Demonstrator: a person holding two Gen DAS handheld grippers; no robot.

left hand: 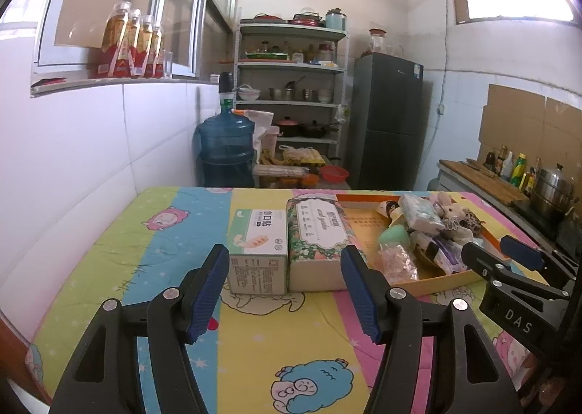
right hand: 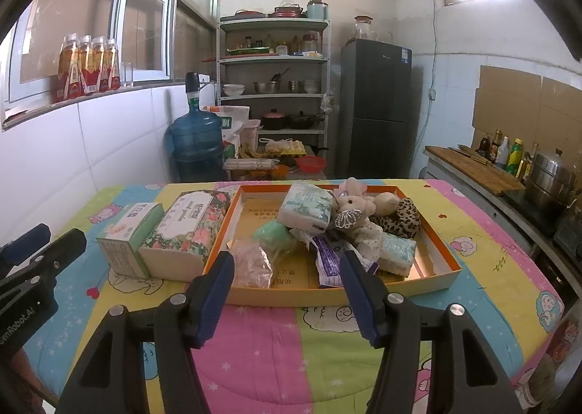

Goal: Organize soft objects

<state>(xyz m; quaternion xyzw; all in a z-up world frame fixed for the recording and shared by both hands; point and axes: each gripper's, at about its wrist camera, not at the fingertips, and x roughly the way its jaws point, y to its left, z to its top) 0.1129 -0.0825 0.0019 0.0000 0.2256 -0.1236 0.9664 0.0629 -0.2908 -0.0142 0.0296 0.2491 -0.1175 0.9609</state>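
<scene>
An orange-rimmed shallow box (right hand: pixel 442 270) (left hand: pixel 433 281) on the quilted table holds a heap of soft things: a tissue pack (right hand: pixel 307 208), a plush bear (right hand: pixel 354 212), a leopard-print piece (right hand: pixel 405 216), a green pouch (right hand: pixel 274 236) and a clear bag (right hand: pixel 252 263). Left of it lie a floral tissue box (right hand: pixel 185 228) (left hand: pixel 320 232) and a small green-white carton (right hand: pixel 127 236) (left hand: pixel 258 246). My left gripper (left hand: pixel 285 296) stands open just short of the two boxes. My right gripper (right hand: pixel 287 296) stands open before the orange box's near wall. Nothing is between either pair of fingers.
The table carries a colourful cartoon quilt (right hand: pixel 283 352). A white tiled wall (left hand: pixel 72 145) runs along its left side. Behind stand a blue water jug (right hand: pixel 196 145), a metal shelf rack (right hand: pixel 274 87) and a dark fridge (right hand: pixel 374 108). A counter with bottles and a steel pot (right hand: pixel 551 179) lies to the right.
</scene>
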